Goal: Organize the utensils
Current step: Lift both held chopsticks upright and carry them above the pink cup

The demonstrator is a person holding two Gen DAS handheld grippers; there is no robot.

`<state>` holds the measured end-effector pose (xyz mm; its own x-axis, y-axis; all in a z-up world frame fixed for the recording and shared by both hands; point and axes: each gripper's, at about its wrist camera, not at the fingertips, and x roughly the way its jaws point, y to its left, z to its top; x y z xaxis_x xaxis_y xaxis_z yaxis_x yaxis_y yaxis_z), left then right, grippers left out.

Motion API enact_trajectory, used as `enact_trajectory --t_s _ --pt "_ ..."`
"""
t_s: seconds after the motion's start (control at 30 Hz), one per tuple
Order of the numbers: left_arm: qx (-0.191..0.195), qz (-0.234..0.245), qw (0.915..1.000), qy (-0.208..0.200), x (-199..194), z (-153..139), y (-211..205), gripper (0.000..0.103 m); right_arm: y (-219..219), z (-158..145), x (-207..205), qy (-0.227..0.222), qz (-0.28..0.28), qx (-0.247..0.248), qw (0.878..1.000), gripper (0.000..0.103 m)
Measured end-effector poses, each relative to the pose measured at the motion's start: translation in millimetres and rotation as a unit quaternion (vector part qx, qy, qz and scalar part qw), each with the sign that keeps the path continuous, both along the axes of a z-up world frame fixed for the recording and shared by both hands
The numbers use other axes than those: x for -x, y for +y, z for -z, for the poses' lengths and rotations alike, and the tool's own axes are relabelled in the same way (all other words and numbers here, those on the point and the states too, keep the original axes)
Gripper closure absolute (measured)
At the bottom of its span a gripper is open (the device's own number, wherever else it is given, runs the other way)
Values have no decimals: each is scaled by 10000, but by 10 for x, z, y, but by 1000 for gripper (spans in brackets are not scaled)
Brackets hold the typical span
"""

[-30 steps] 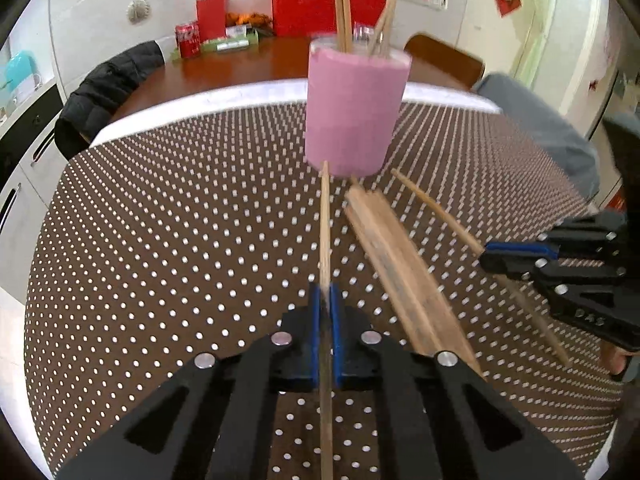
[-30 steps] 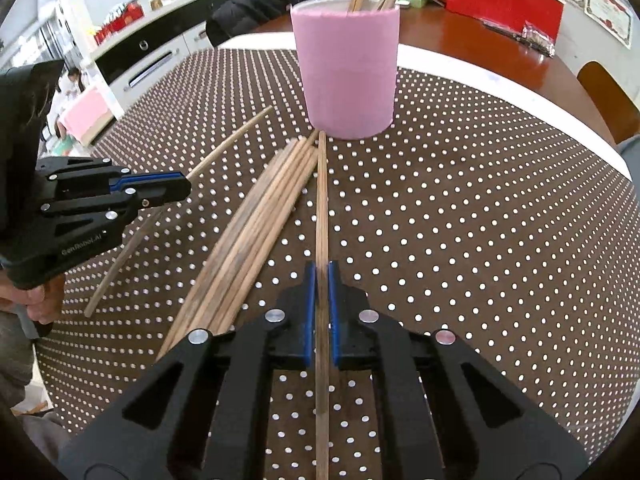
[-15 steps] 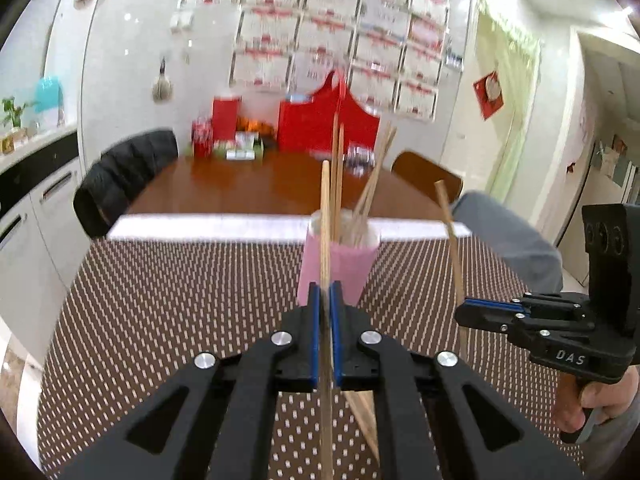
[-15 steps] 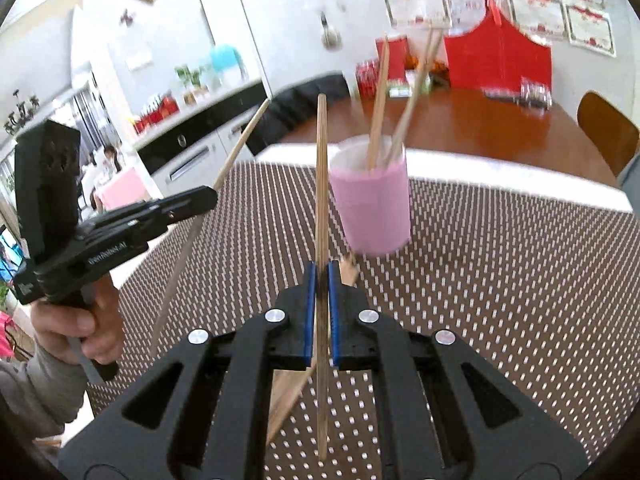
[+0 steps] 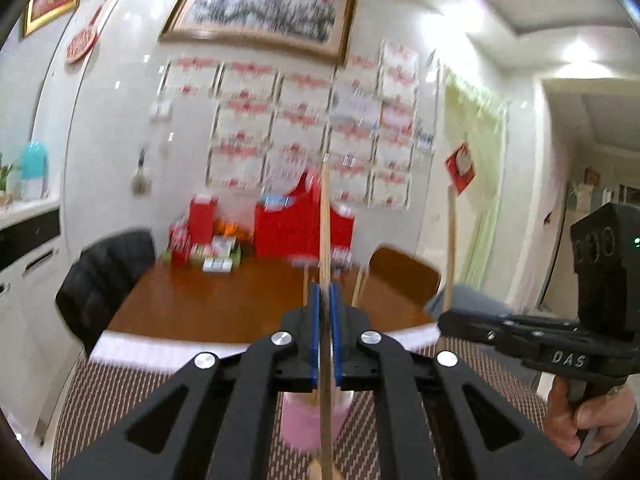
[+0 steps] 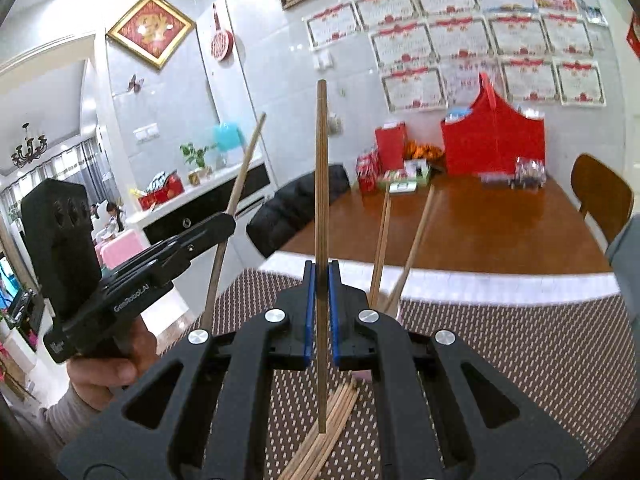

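Note:
My left gripper (image 5: 325, 294) is shut on a wooden chopstick (image 5: 325, 220) that stands upright. It is raised above the pink cup (image 5: 298, 420), which shows below the jaws. My right gripper (image 6: 321, 274) is shut on another upright chopstick (image 6: 321, 160), its lower end hanging above a bundle of loose chopsticks (image 6: 330, 432) on the table. Each gripper appears in the other's view: the right gripper (image 5: 446, 316) at the right, the left gripper (image 6: 226, 220) at the left. Several chopsticks (image 6: 382, 240) stand in the cup, which the right gripper mostly hides.
A brown dotted tablecloth (image 6: 500, 360) covers the near half of a wooden table (image 6: 480, 232). Red bags and boxes (image 6: 492, 144) stand at its far edge. A chair with a black jacket (image 6: 296, 200) is at the left and a brown chair (image 6: 600, 192) at the right.
Both grippers have risen off the tablecloth, each with its chopstick, and tilted up from looking down at the table to almost level. The cup has dropped low in both views.

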<state>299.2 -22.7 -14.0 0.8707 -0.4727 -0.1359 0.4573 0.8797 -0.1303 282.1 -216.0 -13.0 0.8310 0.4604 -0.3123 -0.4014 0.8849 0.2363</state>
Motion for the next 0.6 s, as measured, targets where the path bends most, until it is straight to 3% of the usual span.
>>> enact_trajectory --t_s 0.27,0.37,0.6 --pt "509 367 9942 -877 -265 -234 -191 98 -49 -324 -280 -323 217 -127 9992 97" --pt "571 241 9901 -1260 -403 -196 -298 98 -59 -348 -410 -365 291 -161 9988 97" --pt "619 226 9924 -1036 -914 110 -451 98 -64 -198 -836 -248 387 -202 9987 97"
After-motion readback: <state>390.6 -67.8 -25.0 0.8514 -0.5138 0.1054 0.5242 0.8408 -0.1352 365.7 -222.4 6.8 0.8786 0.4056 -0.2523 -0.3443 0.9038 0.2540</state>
